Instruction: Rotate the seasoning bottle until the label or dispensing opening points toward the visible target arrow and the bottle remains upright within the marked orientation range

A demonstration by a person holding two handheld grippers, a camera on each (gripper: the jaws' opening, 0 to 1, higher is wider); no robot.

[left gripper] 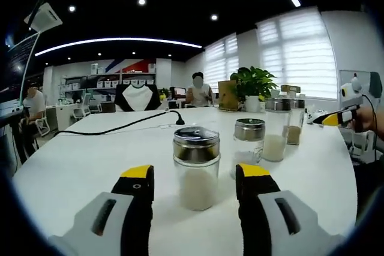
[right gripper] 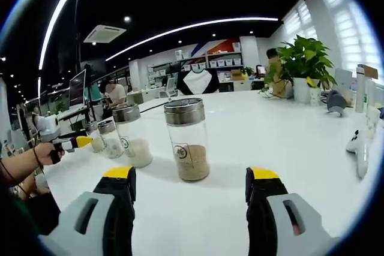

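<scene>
Left gripper view: a clear glass seasoning bottle with a metal shaker lid and white granules (left gripper: 196, 168) stands upright on the round white table (left gripper: 78, 160). It sits just ahead of the left gripper (left gripper: 195, 179), centred between the two yellow-tipped black-and-grey jaws. The jaws stand wide apart, one on each side of the bottle, with table showing between each tip and the glass; no contact. Whether the bottle's label faces this way cannot be told.

Behind and to the right stand a second clear metal-lidded bottle holding little fill (left gripper: 248, 141), then a taller bottle with pale granules (left gripper: 276, 129), then one with brown contents (left gripper: 293, 123). A black cable (left gripper: 120, 128) runs across the tabletop. A potted green plant (left gripper: 254, 88) stands at the far edge. A seated person (left gripper: 198, 92) is beyond the table.

Right gripper view: a clear glass bottle with a metal lid, brown seasoning and a small round label facing the camera (right gripper: 188, 139) stands upright ahead of the right gripper (right gripper: 190, 185), roughly midway between its jaws and beyond the tips. These jaws are likewise spread, touching nothing. To the left, a bottle of white granules (right gripper: 133, 135) and two smaller ones stand in a row. At far left a hand (right gripper: 43, 153) holds the other gripper.
</scene>
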